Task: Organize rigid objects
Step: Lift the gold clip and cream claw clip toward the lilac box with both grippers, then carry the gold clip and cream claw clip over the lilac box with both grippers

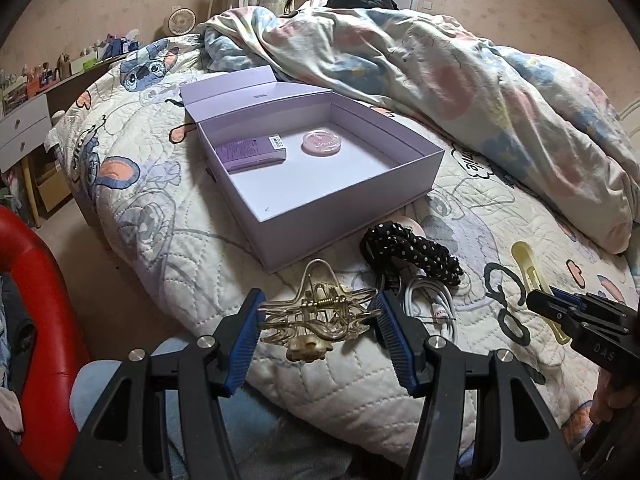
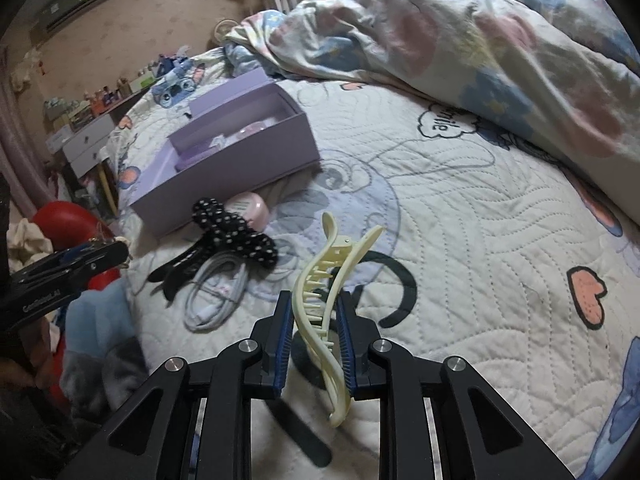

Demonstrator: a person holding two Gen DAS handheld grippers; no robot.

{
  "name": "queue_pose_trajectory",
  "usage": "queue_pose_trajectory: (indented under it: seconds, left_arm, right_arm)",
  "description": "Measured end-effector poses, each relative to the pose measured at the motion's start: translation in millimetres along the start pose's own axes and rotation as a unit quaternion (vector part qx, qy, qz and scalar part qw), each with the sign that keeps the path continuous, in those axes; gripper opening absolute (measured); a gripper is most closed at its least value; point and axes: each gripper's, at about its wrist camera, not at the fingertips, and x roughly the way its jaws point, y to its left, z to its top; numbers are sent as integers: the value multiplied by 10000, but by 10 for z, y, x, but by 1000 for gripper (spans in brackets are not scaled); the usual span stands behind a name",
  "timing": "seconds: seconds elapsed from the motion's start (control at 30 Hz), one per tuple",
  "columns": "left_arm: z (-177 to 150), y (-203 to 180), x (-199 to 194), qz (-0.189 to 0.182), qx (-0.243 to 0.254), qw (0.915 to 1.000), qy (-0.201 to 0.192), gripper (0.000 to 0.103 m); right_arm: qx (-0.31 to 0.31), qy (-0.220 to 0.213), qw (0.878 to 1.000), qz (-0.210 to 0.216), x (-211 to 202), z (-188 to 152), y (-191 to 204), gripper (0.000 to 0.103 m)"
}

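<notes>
Ahead, lavender box (image 1: 340,216) beyond both: left gripper (image 1: 318,324) clamping gold claw clip (image 1: 316,316), right gripper (image 2: 312,344) pinching cream clip (image 2: 324,304) lengthwise.

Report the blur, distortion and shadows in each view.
Left wrist: sharp, the gold clip and box crisp; fisheye bends the bed's edge, dark corners. Right wrist: duvet smeared by motion blur, cream clip sharp, its shadow falls on the quilt below.
</notes>
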Motion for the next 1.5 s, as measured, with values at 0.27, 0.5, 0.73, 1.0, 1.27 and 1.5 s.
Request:
queue_pose_trajectory:
  seconds: [0.27, 0.5, 0.73, 1.0, 1.27, 1.5]
  left_arm:
    - [-31, 18, -90, -8, -3, 10000, -43, 57]
    - [39, 21, -105, -62, 62, 10000, -26, 57]
    - [187, 26, -70, -79, 27, 10000, -19, 57]
    - [371, 49, -24, -14, -31, 10000, -62, 57]
    - [522, 88, 8, 112, -149, 9998, -97, 57]
    - [707, 139, 51, 186, -248, 9993, -197, 57]
  right_arm:
    - [-51, -32, 9996, 272, -38, 18, 125, 21]
    - [-263, -88, 9985, 477, -9, 128, 278, 21]
    - [-476, -70, 9969, 618, 87, 289, 365, 21]
    - [-677, -32, 9940, 859, 203, 488, 457, 21]
    - [-1034, -32, 9875, 1187, 340, 726, 576, 21]
    - [-1314, -112, 9814, 1395, 446, 946, 683, 21]
